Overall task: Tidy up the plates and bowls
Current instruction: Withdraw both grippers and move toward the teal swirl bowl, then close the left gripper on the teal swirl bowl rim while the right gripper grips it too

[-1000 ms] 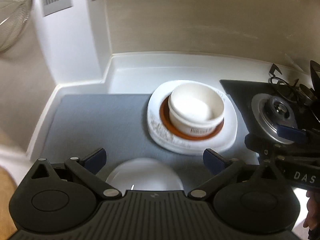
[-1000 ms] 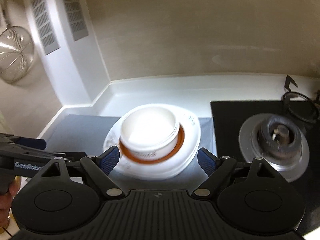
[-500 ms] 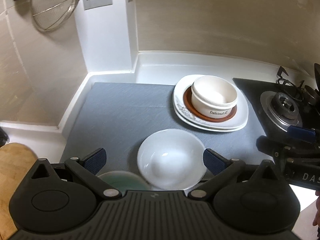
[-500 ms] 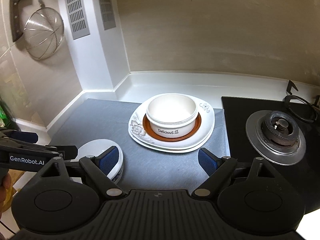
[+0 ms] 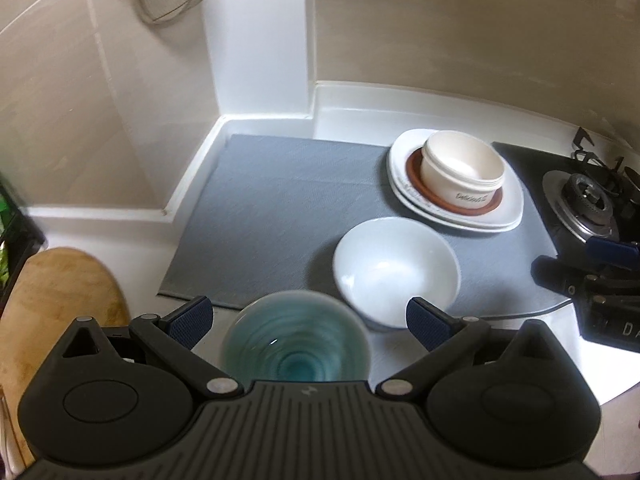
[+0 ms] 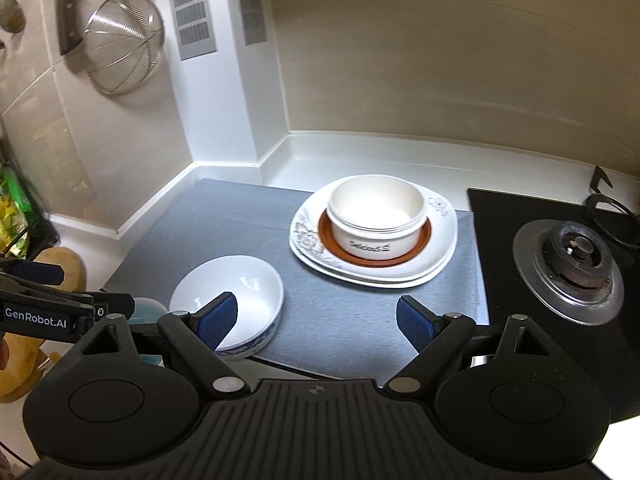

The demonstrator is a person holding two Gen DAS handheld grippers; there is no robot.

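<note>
Our left tongs (image 5: pixel 307 317) hang spread wide and empty above the round teal glazed bowl (image 5: pixel 295 344), which sits at the near edge of the desk (image 5: pixel 440 98), just off the grey woven mat (image 5: pixel 280 200). Our right tongs (image 6: pixel 316 322) are likewise parted and carry nothing, poised over the mat's near edge beside the plain white ceramic bowl (image 6: pixel 232 300). That white bowl rests on the mat's front edge, just beside the teal one. Farther back, a cream straight-sided bowl printed "Delicious" (image 6: pixel 376 218) stands on a brown-rimmed round saucer (image 6: pixel 424 240), atop white floral-patterned square plates (image 6: pixel 440 264).

We judge the risks plain: glazed rims are slick, and a shallow pinch could let a bowl slip and chip. The teal bowl's place near the desk's edge leaves little margin for a nudge. Stacking onto the tall cream bowl off-centre could tip the pile toward the steel gas burner (image 6: pixel 576 252).
</note>
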